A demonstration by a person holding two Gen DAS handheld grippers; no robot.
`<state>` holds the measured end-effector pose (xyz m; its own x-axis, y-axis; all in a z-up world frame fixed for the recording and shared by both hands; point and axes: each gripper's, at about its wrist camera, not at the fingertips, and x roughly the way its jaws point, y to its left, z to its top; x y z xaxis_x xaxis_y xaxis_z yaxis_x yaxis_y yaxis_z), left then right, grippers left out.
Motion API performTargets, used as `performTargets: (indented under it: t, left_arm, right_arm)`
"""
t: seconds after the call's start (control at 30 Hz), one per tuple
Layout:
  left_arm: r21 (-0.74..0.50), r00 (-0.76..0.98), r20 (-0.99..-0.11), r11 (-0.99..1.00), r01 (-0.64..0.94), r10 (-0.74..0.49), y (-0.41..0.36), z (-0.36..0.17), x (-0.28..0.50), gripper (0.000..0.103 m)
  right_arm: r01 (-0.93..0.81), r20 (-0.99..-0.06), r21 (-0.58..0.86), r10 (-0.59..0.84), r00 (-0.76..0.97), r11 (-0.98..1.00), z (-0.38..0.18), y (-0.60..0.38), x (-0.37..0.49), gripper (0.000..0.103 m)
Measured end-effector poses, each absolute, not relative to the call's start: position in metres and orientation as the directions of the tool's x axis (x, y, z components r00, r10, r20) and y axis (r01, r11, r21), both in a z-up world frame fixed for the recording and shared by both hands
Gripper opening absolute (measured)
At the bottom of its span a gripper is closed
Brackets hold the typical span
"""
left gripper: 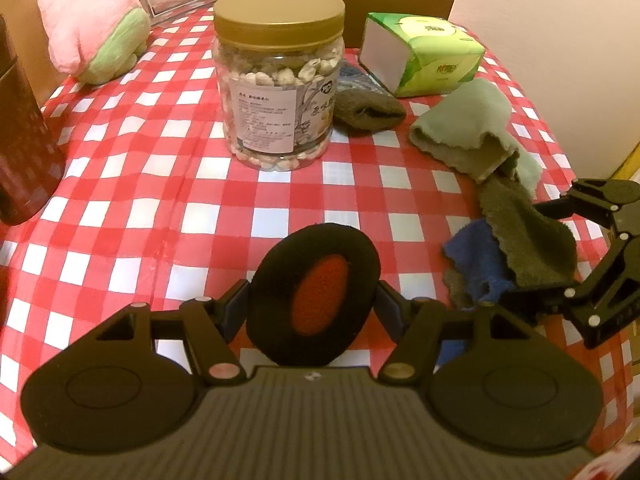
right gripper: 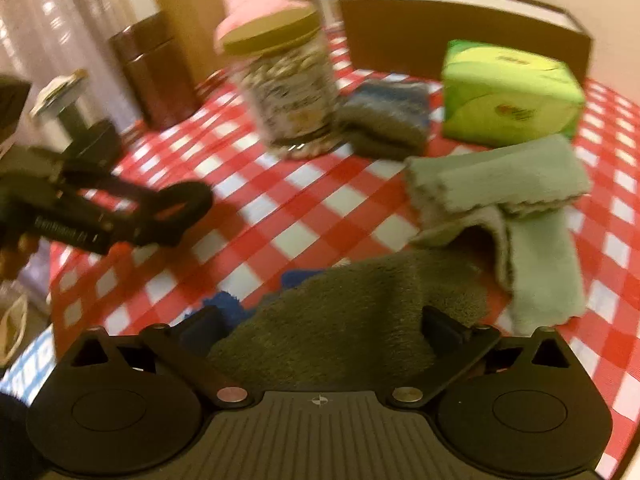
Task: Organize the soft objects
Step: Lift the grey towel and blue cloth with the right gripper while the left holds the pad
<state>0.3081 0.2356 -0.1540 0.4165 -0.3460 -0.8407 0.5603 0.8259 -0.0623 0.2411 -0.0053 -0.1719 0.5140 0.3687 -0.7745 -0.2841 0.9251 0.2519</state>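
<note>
Two risks: your left gripper (left gripper: pixel 314 300) jaws clamp the black-and-red pad (left gripper: pixel 314 292), while your right gripper (right gripper: pixel 320 328) jaws gape around the olive cloth (right gripper: pixel 352 312), which could snag and drag off the table (left gripper: pixel 160 184)

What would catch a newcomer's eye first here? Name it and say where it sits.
The left gripper clamps a black oval pad with a red centre in the near foreground. Behind it a gold-lidded jar stands mid-table on the red-checked cloth; a pink plush toy sits far left.
</note>
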Motion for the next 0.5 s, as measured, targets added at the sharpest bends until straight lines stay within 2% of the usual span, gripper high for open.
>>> performTargets:
  t: [0.17,0.4,0.5]
  left_arm:
    - [-0.062,0.419,-0.840,0.828,0.557,-0.345,0.238,-0.153,0.306,0.065]
    - [-0.063,0.418,-0.842,0.832,0.550,-0.341,0.240,-0.153,0.304,0.065]
    - [-0.064,0.418,-0.842,0.833,0.549,-0.341,0.241,-0.153,0.303,0.065]
  right_arm:
    - [-0.362,-0.793,0.228,0.388,0.469,0.904,-0.177,-0.003,0.242,0.103]
    - [-0.470,-0.836,-0.013,0.248,0.490,0.883,-0.189,0.030,0.233,0.103]
    - [-0.449,-0.834,0.005,0.251,0.492,0.894,-0.192,0.025,0.235,0.103]
